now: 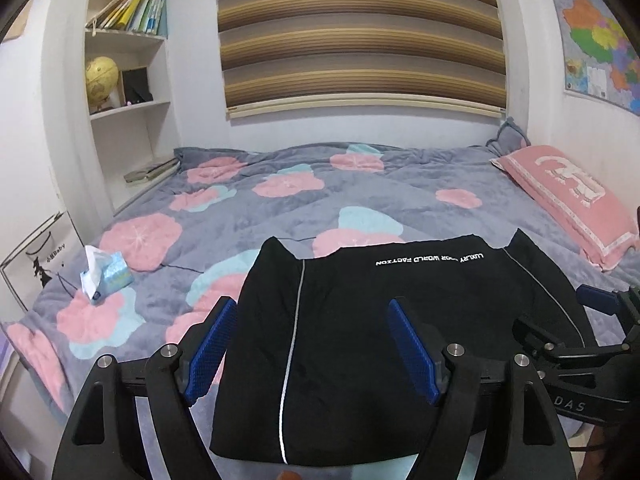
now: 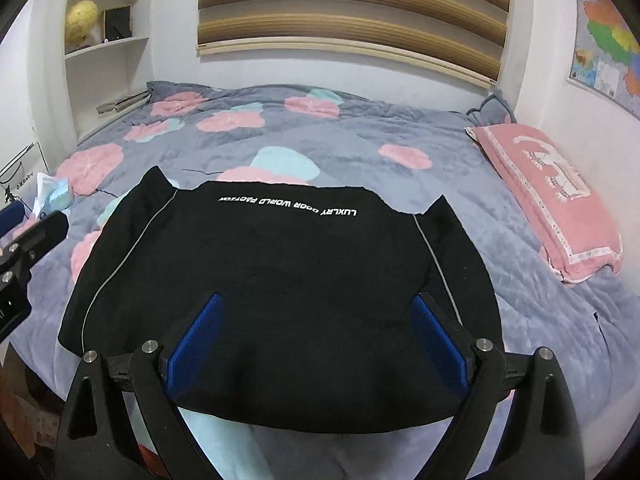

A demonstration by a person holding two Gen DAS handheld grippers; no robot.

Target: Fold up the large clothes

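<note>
**Black garment lies folded on the bed, both tongs empty**

The black garment (image 2: 280, 280) lies on the floral bed cover (image 2: 340, 152), its white print, seen upside down, reading "LUXURY DOOR WORLD FACTION". Left tongs (image 1: 312, 344) and right tongs (image 2: 316, 340) hover above it, jaws spread wide, gripping nothing. "DAS" shows on the right tongs' body

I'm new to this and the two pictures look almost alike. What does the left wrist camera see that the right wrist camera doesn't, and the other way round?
Only the left wrist view shows the row of leaning books in full, and the tissue pack unobstructed.

Only the right wrist view shows the whole width of the folded black garment.

Both show its white lettering, the floral duvet, pink pillow, globe, map, and open jaws holding nothing.
</note>
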